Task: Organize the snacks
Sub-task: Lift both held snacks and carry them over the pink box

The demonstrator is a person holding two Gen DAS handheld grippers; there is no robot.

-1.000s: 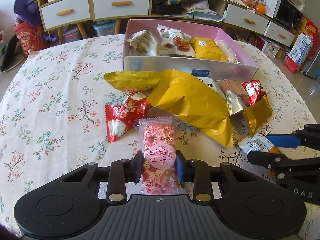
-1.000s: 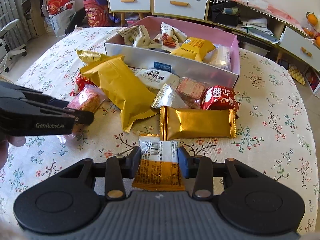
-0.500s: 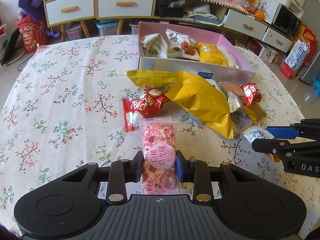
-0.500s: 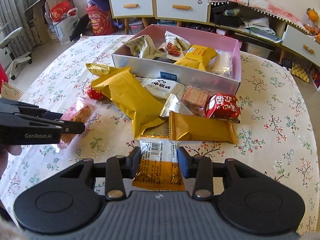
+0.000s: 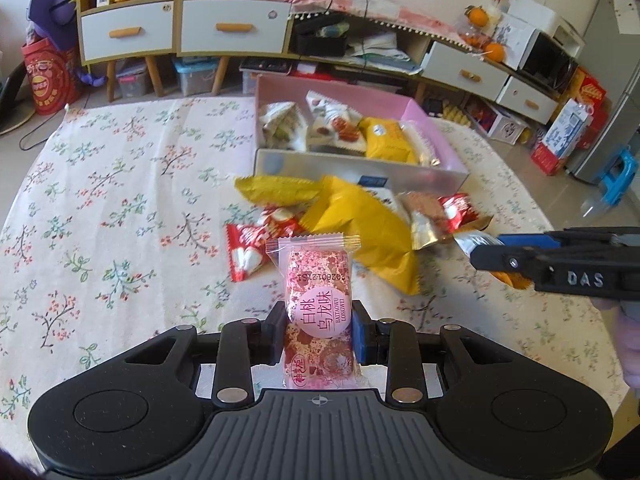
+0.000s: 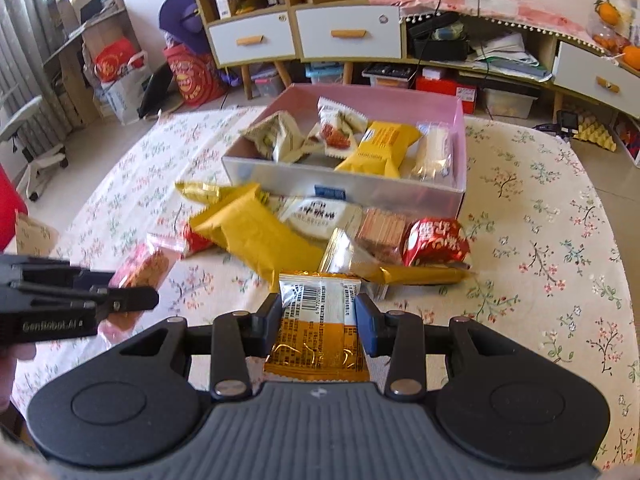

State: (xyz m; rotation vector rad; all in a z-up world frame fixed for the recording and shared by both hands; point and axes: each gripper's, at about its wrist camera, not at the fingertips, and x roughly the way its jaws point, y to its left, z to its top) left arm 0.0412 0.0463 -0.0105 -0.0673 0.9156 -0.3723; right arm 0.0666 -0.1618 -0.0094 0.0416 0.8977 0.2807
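We see the pink snack pinched between the fingers of the left gripper, held above the tablecloth on the near side of the box. In the right wrist view the same pink snack sticks out past the left gripper, left of the pile.

The right gripper clamps the orange snack, barcode side up, also on the near side of the box. From the left wrist view we catch the right gripper side-on at right of the pile, jaws pressed on that snack's silver end.

Between both grippers and the box lies a loose pile: big yellow bag, white pack, red pack, gold bar, all just beside the box's front wall.

Inside the box we see a yellow pack, beige wrappers and a clear-wrapped roll.

Beyond the box stands a drawer cabinet.
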